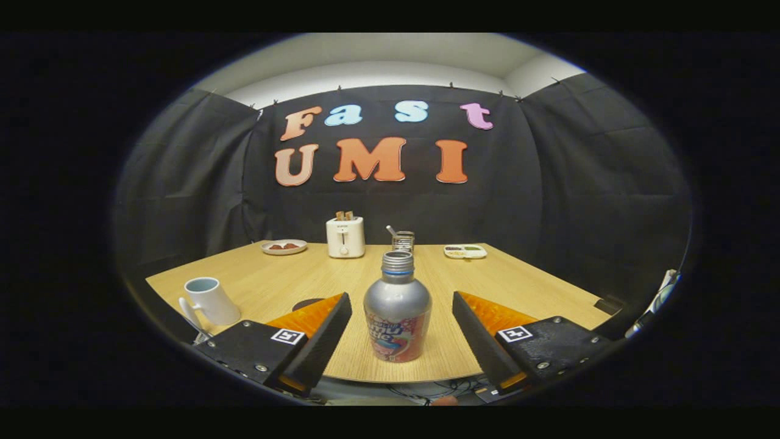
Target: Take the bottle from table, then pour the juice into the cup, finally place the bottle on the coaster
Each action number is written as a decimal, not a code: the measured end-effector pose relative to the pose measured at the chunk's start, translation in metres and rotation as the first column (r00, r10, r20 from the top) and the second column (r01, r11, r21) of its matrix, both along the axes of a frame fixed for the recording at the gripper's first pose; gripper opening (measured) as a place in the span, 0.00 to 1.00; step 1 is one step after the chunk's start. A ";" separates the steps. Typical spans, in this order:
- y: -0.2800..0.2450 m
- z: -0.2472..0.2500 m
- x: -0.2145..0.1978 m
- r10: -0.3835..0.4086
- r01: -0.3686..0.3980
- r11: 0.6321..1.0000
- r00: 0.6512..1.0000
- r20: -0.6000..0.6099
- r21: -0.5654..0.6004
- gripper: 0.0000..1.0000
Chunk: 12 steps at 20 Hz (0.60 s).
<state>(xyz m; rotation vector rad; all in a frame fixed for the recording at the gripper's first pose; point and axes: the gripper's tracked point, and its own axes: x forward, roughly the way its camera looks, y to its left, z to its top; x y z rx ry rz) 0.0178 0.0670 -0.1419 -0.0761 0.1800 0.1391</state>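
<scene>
Standing upright between the spread fingers of the gripper [399,323], a silver metal bottle [397,311] with a threaded, uncapped neck and a colourful printed label rests on the wooden table [536,280] near its front edge; neither finger touches it, with a clear gap on each side. To the left of the left finger sits a white mug [210,300], its handle turned toward the camera. Just beyond the left finger's tip a dark round coaster [304,302] peeks out, mostly hidden. Far ahead, by the booth's wall, stand a white toaster [345,236] with bread in its slots, a plate [284,247] to its left, a small rack [403,241] directly beyond the bottle, and a shallow tray [465,251] to the right.
</scene>
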 end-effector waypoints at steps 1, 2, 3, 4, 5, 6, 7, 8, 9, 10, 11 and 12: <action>0.001 -0.006 0.002 -0.001 0.001 1.000 1.000 -0.012 -0.006 0.99; 0.000 -0.011 0.003 -0.003 0.003 1.000 1.000 -0.026 -0.005 0.99; 0.000 -0.017 0.005 -0.004 0.004 1.000 0.999 -0.042 -0.001 0.99; 0.001 -0.024 0.006 -0.004 0.004 1.000 0.998 -0.057 0.002 0.99; 0.000 -0.029 0.007 -0.007 0.007 1.000 0.997 -0.072 0.001 0.99; -0.001 -0.035 0.008 -0.012 0.012 1.000 0.996 -0.085 -0.002 0.99; -0.002 -0.040 0.009 -0.013 0.013 1.000 0.995 -0.098 -0.004 0.99; -0.001 -0.043 0.009 -0.011 0.011 1.000 0.994 -0.107 -0.001 0.99; 0.000 -0.046 0.010 -0.010 0.011 1.000 0.994 -0.113 0.004 0.99; -0.001 -0.048 0.010 -0.009 0.010 1.000 0.993 -0.119 0.009 0.99; 0.000 -0.050 0.011 -0.010 0.012 1.000 0.993 -0.121 0.012 0.99; -0.001 -0.052 0.012 -0.012 0.014 1.000 0.992 -0.123 0.014 0.99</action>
